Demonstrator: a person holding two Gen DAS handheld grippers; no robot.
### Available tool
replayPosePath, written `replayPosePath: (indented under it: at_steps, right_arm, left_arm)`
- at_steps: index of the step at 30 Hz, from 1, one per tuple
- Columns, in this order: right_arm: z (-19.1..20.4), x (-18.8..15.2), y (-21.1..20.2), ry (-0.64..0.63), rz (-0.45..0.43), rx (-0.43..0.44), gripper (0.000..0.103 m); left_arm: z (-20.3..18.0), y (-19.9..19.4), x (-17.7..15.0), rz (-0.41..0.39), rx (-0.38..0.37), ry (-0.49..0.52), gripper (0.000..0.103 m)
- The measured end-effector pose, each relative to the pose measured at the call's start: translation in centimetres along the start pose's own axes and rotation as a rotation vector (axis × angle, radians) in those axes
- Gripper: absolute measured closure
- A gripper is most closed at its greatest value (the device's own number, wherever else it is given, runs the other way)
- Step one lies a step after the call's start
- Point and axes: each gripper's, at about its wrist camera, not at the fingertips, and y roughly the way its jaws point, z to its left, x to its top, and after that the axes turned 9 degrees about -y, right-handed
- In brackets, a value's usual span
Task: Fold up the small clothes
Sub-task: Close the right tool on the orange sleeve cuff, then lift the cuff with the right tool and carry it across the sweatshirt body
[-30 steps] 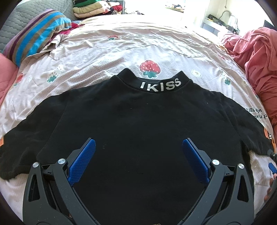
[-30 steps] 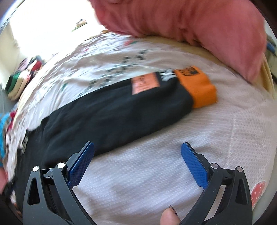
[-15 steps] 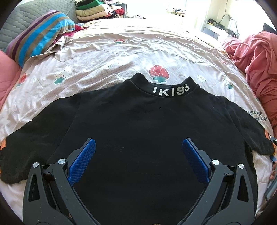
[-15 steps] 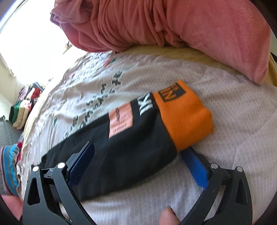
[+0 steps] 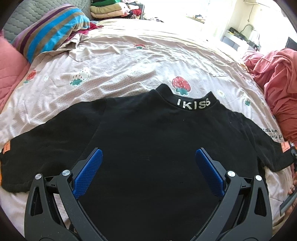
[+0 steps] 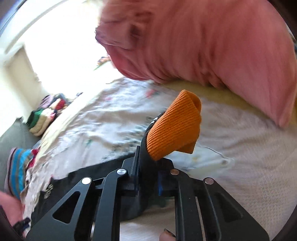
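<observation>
- Left wrist view: we look down on a black T-shirt (image 5: 148,148) spread flat, back up, on a strawberry-print bedsheet (image 5: 120,61), its collar lettered "IKISS" (image 5: 193,105) pointing away from us.
- Our left gripper (image 5: 147,166) hovers over the shirt's lower body with its blue-padded fingers (image 5: 89,172) spread wide and nothing between them.
- Both sleeves lie stretched out to the sides; an orange patch (image 5: 6,147) marks the left sleeve near the frame's edge.
- Right wrist view, blurred: our right gripper (image 6: 148,178) has its fingers drawn together on the black sleeve (image 6: 146,157), and the orange ribbed cuff (image 6: 176,126) sticks up past the fingertips, curled over at its end and raised off the sheet.
- A pink blanket (image 6: 204,46) is heaped just beyond the cuff; in the left wrist view it sits at the bed's right edge.
- A striped pillow (image 5: 50,35) rests at the bed's far left corner, with a stack of folded clothes (image 5: 111,9) behind it.
- A fingertip with dark nail polish (image 6: 167,235) shows at the bottom of the right wrist view.
</observation>
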Motion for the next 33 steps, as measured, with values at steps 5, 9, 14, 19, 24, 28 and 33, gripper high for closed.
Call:
replayPosePath:
  at_steps: [5, 9, 14, 19, 24, 28, 33]
  right_arm:
    - [5.5, 1.1, -1.8, -0.118, -0.039, 0.096, 0.090]
    - [8.9, 1.2, -2.8, -0.168, -0.050, 0.169, 0.090]
    - [13.2, 0.4, -3.5, -0.228, -0.038, 0.255, 0.091]
    - [17.1, -0.7, -4.4, -0.283, -0.023, 0.326, 0.091]
    - [20.7, -2.0, -4.0, -0.332, 0.020, 0.378, 0.091]
    - [23.2, -3.6, -3.6, -0.376, 0.048, 0.416, 0.091]
    - [25.4, -5.3, -3.1, -0.414, 0.077, 0.441, 0.091]
  left_arm:
    - [0.3, -0.7, 0.1, -0.010, -0.027, -0.010, 0.009]
    - [0.5, -1.3, 0.3, -0.019, -0.032, -0.015, 0.009]
    - [0.9, -1.9, 0.7, -0.023, -0.050, -0.029, 0.009]
    - [1.9, -2.3, 0.9, -0.007, -0.119, -0.084, 0.009]
    - [2.8, -2.2, 1.1, 0.010, -0.192, -0.143, 0.009]
    - [3.3, -2.1, 1.2, 0.027, -0.206, -0.166, 0.009]
    - [4.5, -1.3, 1.3, 0.087, -0.235, -0.242, 0.009]
